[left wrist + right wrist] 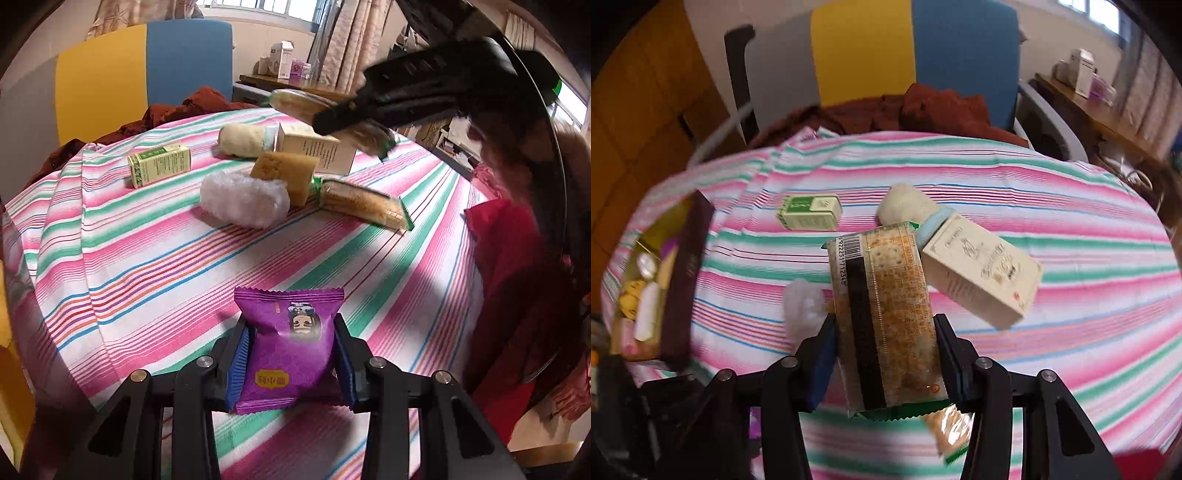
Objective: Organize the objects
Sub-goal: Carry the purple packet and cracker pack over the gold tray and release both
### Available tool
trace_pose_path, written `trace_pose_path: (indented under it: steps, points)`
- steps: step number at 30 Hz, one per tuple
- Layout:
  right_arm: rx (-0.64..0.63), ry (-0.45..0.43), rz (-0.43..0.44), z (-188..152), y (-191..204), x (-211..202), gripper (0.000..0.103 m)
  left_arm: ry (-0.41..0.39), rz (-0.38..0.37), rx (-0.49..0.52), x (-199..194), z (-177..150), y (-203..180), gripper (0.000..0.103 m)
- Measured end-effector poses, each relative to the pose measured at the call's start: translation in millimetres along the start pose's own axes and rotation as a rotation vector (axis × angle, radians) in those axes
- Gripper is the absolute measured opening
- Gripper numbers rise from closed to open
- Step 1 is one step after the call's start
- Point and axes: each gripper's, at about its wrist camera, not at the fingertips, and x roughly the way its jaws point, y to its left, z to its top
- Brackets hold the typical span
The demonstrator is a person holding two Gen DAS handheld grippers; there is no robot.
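Observation:
My left gripper (290, 345) is shut on a purple snack packet (290, 347), low over the striped tablecloth (129, 258). My right gripper (882, 343) is shut on a cracker packet (886, 317) and holds it above the table; it shows in the left wrist view (332, 116) at the upper right. On the cloth lie a green box (159, 164), a cream sock roll (245, 140), a cream box (314, 149), a sponge cake (286, 175), a white bubble-wrap wad (243, 199) and a second cracker packet (364, 205).
An open dark box (683, 280) with several small items stands at the table's left edge. A yellow and blue chair (912, 48) with brown cloth (923, 107) stands behind the table. Red fabric (517, 295) lies at the right.

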Motion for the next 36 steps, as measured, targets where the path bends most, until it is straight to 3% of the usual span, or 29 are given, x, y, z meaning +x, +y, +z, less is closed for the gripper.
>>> trace_pose_path:
  steps: [9, 19, 31, 36]
  points:
    - [0.036, -0.089, 0.075, -23, 35, -31, 0.050, -0.150, 0.057, -0.072, -70, 12, 7, 0.041]
    - [-0.073, -0.131, 0.206, -18, 124, -37, 0.050, -0.261, 0.202, -0.261, -144, -6, 59, 0.041]
    - [-0.224, -0.090, 0.334, -2, 229, -17, 0.050, -0.281, 0.396, -0.505, -189, -58, 149, 0.041]
    - [-0.245, -0.063, 0.361, 19, 264, 1, 0.050, -0.291, 0.434, -0.530, -196, -56, 175, 0.046]
